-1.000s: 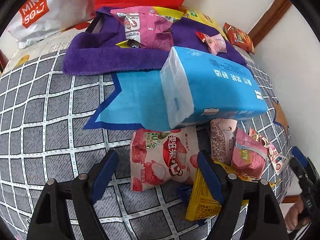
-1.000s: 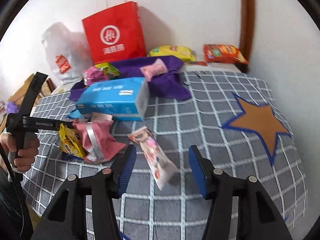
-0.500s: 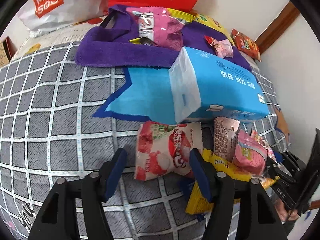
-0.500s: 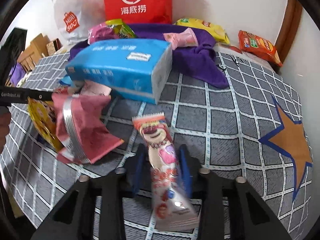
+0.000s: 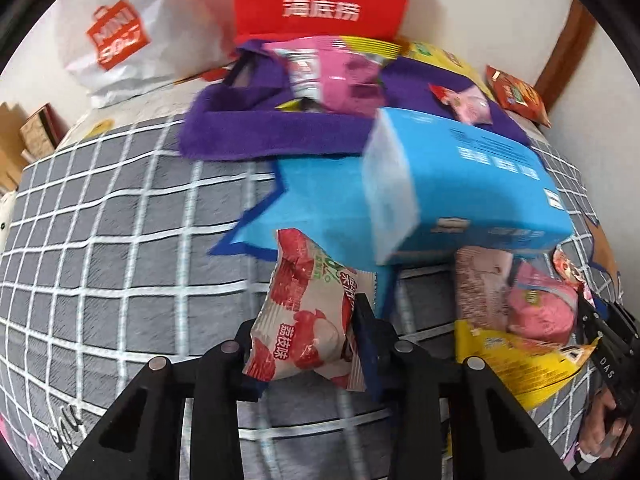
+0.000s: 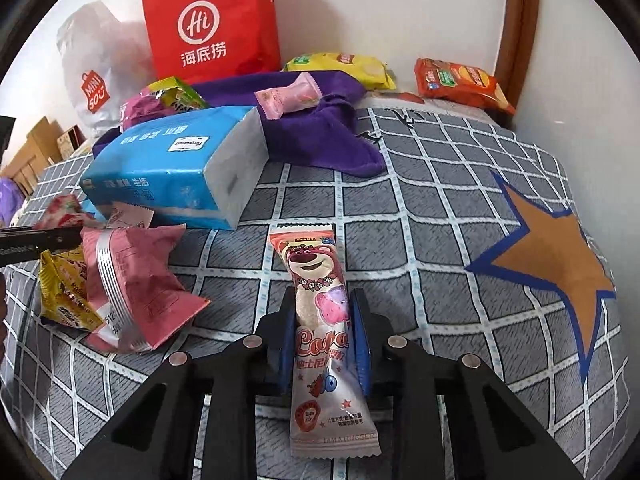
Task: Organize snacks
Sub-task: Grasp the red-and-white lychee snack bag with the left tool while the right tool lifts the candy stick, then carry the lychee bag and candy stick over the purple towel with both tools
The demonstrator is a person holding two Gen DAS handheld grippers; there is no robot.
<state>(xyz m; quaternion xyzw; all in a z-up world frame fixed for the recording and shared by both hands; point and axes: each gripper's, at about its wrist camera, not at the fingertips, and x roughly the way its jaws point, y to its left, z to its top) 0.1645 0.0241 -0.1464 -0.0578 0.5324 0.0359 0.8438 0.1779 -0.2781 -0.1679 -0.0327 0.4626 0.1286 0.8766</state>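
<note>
Underneath, grey checked bedcover (image 6: 440,184), white wall (image 6: 380,4).

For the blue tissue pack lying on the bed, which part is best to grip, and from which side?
Probably the blue tissue pack by its white short end, coming from the open checked cover. That end is bare, while snack packets crowd the long front side.

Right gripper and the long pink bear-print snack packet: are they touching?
Touching. The right wrist view shows the right gripper closed, both blue pads pressing the sides of the long pink bear-print snack packet.
</note>
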